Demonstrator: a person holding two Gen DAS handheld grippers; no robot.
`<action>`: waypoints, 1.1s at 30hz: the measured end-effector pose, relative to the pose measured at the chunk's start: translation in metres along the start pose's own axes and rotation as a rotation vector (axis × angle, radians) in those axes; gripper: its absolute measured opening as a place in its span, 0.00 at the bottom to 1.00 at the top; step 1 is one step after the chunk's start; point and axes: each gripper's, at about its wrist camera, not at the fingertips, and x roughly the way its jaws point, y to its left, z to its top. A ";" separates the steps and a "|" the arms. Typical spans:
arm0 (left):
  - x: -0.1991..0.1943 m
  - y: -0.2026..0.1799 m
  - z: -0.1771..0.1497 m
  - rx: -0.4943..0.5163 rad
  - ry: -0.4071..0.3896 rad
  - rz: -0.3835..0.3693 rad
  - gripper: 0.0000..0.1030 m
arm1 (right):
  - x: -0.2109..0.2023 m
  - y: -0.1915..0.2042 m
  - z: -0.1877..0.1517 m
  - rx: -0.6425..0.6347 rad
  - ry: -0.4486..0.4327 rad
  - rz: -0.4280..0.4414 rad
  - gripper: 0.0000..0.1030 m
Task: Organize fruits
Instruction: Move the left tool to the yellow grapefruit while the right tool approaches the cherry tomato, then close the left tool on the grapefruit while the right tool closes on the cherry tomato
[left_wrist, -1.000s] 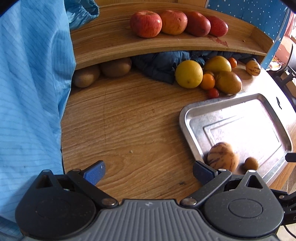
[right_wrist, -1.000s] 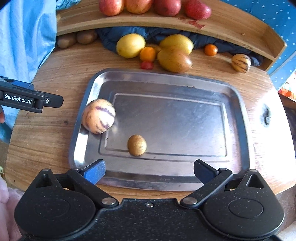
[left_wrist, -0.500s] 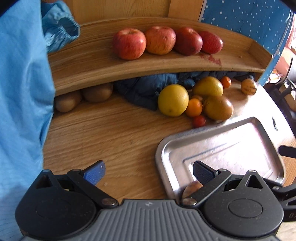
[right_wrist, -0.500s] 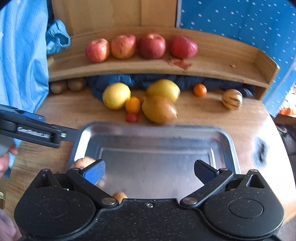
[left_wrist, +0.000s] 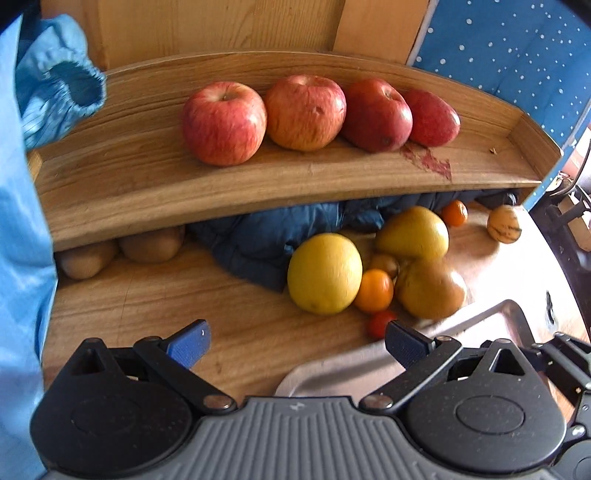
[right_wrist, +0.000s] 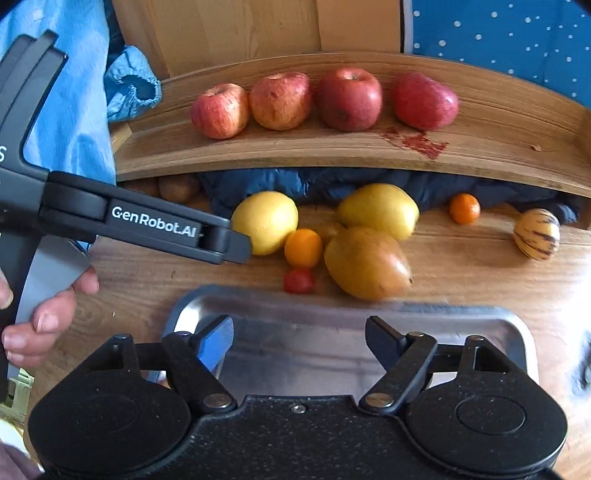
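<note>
**Loose fruit behind the tray, both tools empty**

Item: fruit cluster on the bench (right_wrist: 461, 266), just behind the steel tray's (right_wrist: 517, 325) far rim. A large yellow citrus (right_wrist: 264, 221) sits at its left; a small orange (right_wrist: 303, 247) touches it; a cherry tomato (right_wrist: 298, 280) lies nearest the tray. A brownish mango-like fruit (right_wrist: 365, 262) and a yellow one (right_wrist: 378, 210) behind it press together. Well right of the tray's far edge, apart: a second small orange (right_wrist: 464, 208) and a striped melon-like fruit (right_wrist: 537, 233).

Handling, by estimate: citrus and mango look heavy, round and smooth, likely to roll; grip across the widest middle. The tomato looks soft and thin-skinned; close gently.

Above the tray, on the curved wooden shelf (left_wrist: 147, 192): four red apples (left_wrist: 223, 122) in a row, touching. Under the shelf: brown kiwi-like fruit (left_wrist: 151, 243) and a dark blue cloth (left_wrist: 266, 240).

Left hand-held gripper (left_wrist: 295, 339): fingers spread wide, nothing between them, pointed at the cluster. Right hand-held gripper (right_wrist: 299, 338): parted, holding nothing, over the tray's far part. A hand (right_wrist: 40, 317) grips the left tool's handle; a blue sleeve (left_wrist: 22, 258) hangs at the far left.
</note>
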 end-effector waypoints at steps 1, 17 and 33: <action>0.002 0.000 0.003 -0.001 0.000 0.000 0.99 | 0.004 0.000 0.002 0.002 0.002 0.005 0.73; 0.040 0.006 0.027 -0.120 0.073 -0.120 0.66 | 0.042 0.009 0.022 0.021 0.030 -0.048 0.44; 0.058 0.008 0.043 -0.158 0.097 -0.130 0.59 | 0.067 0.017 0.034 0.014 0.083 -0.092 0.29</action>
